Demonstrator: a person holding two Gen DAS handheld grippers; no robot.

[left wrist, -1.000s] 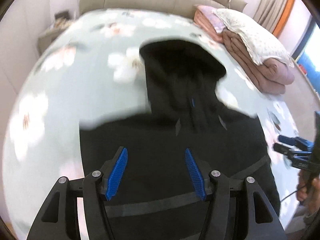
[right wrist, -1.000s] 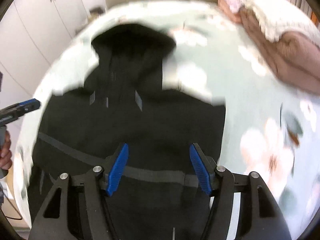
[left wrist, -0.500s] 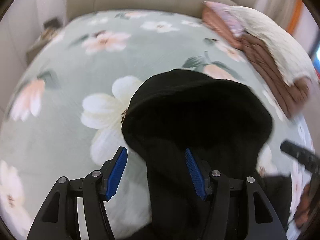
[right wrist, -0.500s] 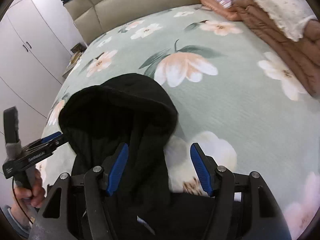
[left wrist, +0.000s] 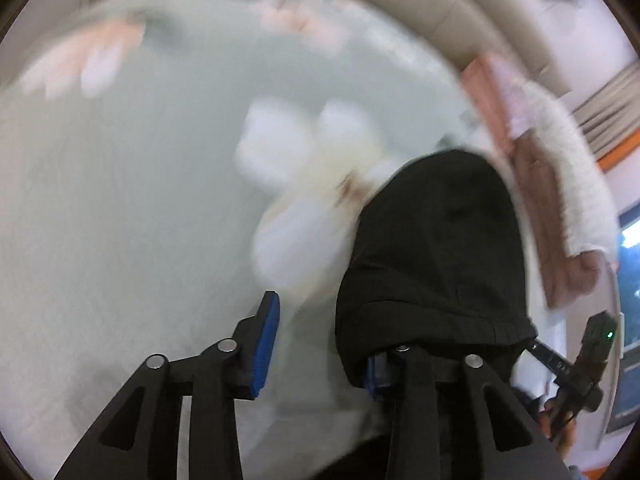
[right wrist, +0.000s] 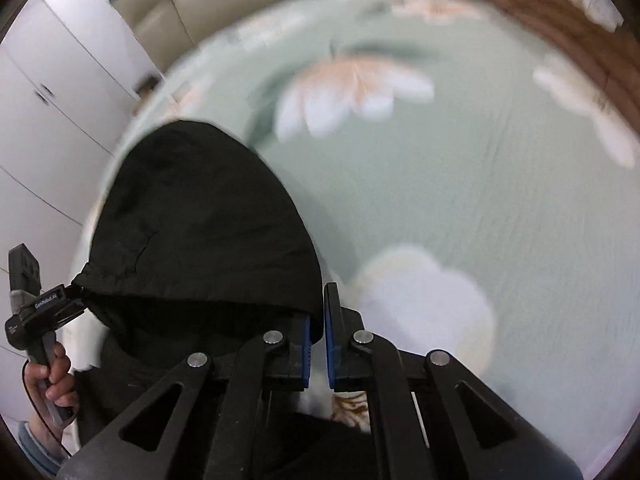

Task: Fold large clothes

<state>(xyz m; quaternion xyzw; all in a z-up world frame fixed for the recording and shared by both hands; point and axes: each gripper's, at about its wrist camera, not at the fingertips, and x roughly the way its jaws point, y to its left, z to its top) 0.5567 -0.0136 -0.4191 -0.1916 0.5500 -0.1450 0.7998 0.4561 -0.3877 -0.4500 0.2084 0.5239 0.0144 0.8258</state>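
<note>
Presently the black hooded garment (right wrist: 200, 232) lies on the floral bedspread (right wrist: 460, 184), hood at lower left of the right view. The right gripper (right wrist: 316, 344) is clamped on the hood's edge. The left gripper (left wrist: 320, 344) is closing, hood cloth over its right finger. Judged soft, light and limp; hood corners suit gripping.
</note>
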